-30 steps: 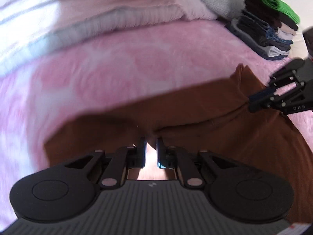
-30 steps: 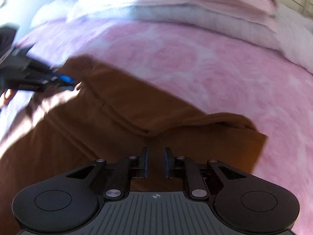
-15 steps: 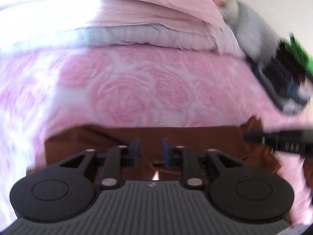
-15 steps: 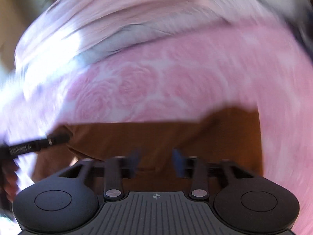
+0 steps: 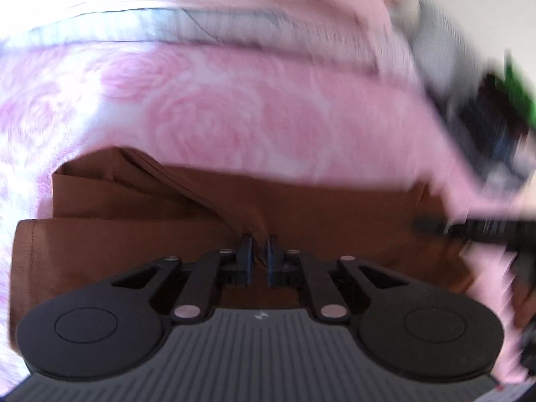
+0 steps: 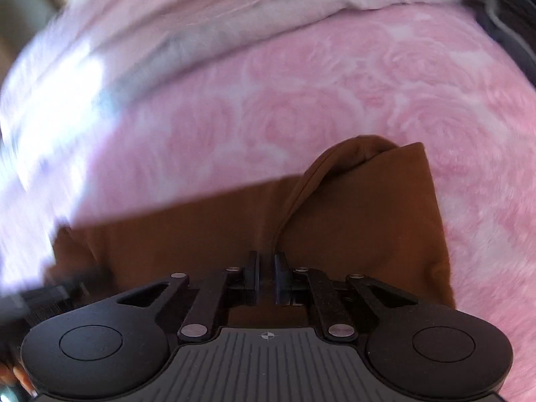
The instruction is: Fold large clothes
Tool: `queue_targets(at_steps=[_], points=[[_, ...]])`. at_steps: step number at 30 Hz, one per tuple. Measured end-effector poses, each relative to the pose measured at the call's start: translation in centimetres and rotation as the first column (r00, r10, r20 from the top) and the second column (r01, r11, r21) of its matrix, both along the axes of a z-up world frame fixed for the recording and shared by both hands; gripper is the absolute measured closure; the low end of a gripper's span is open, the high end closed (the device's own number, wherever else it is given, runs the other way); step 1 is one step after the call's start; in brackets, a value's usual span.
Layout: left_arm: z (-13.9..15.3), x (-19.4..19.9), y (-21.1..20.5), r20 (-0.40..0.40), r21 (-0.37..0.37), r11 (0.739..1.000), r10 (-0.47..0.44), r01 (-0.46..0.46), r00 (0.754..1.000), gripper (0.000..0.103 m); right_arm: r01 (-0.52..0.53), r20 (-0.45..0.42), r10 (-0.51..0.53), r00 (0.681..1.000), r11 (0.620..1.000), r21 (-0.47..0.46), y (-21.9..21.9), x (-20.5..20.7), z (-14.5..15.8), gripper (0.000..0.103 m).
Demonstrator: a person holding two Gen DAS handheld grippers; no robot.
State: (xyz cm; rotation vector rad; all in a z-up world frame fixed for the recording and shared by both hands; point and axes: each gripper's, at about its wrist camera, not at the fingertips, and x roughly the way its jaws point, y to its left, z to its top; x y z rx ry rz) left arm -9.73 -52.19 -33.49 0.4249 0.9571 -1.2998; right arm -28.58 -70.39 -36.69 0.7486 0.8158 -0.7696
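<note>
My left claw [image 5: 258, 254] and right claw [image 6: 266, 276], jaws spread half a second ago, are now clenched on a ridge of the brown garment [image 5: 301, 207]. It lies part-folded across the bed's [image 6: 368, 77] near edge, ready for another fold.

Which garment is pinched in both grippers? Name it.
The brown garment, spread on the pink rose bedspread; the left gripper and right gripper pinch it. The stacked clothes sit untouched.
</note>
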Motion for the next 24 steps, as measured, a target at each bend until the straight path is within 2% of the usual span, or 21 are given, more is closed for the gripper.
queue_targets(at_steps=[2,4,6,7,9,11,12,13,14,16,18,19,22,24], points=[[0.3,-0.2,0.2,0.032,-0.001,1.0,0.009,-0.009,0.999,0.088,-0.03,-0.03,0.027,0.999,0.996,-0.084,0.9,0.5,1.4,0.092],[1.4,0.0,0.4,0.058,-0.012,0.999,0.04,-0.039,0.998,0.085,-0.037,-0.017,0.034,0.999,0.981,-0.19,1.8,0.6,2.7,0.077],[2.8,-0.5,0.9,0.124,-0.077,0.996,0.05,-0.04,0.991,0.085,-0.081,0.006,0.085,0.996,0.963,-0.257,2.6,1.2,3.3,0.065],[3.2,-0.9,0.9,0.163,-0.098,0.995,0.03,-0.014,0.986,0.085,-0.112,-0.009,0.114,0.993,0.957,-0.266,2.8,1.8,3.0,0.063],[3.1,-1.5,0.0,0.213,-0.096,0.994,-0.031,0.052,0.977,0.085,-0.182,-0.077,0.168,0.983,0.952,-0.248,2.9,3.1,1.3,0.062],[1.6,-1.7,-1.2,0.22,-0.041,0.995,-0.084,0.096,0.972,0.083,-0.24,-0.216,0.2,0.956,0.954,-0.181,2.9,4.0,-1.8,0.062],[0.3,-1.9,-1.6,0.228,0.009,0.994,-0.108,0.109,0.968,0.08,-0.235,-0.19,0.195,0.962,0.946,-0.222,3.4,3.4,-1.6,0.061],[-0.7,-2.1,-1.7,0.257,0.045,0.992,-0.124,0.116,0.958,0.076,-0.227,-0.205,0.182,0.962,0.947,-0.227,3.7,3.1,-1.0,0.061],[-0.4,-2.2,-1.3,0.268,0.024,0.993,-0.118,0.115,0.956,0.076,-0.214,-0.207,0.165,0.964,0.946,-0.243,4.0,2.8,-0.4,0.061],[1.1,-2.3,-0.1,0.249,0.005,0.995,-0.098,0.1,0.963,0.078,-0.193,-0.156,0.152,0.976,0.934,-0.3,5.6,1.2,1.1,0.061],[2.6,-2.6,2.2,0.226,-0.061,0.995,-0.069,0.085,0.972,0.079,-0.2,-0.148,0.164,0.975,0.94,-0.277,7.7,-0.4,1.7,0.061],[3.0,-2.9,3.3,0.205,-0.067,0.994,-0.071,0.086,0.976,0.079,-0.21,-0.157,0.174,0.972,0.944,-0.254,8.9,-1.1,1.3,0.061],[3.2,-5.0,7.1,0.182,-0.027,0.993,-0.108,0.115,0.977,0.079,-0.23,-0.237,0.18,0.955,0.952,-0.201,13.6,-3.8,-0.2,0.061],[2.5,-6.6,10.6,0.168,0.032,0.988,-0.154,0.15,0.974,0.079,-0.234,-0.291,0.179,0.94,0.958,-0.167,17.2,-6.0,-0.8,0.061]])
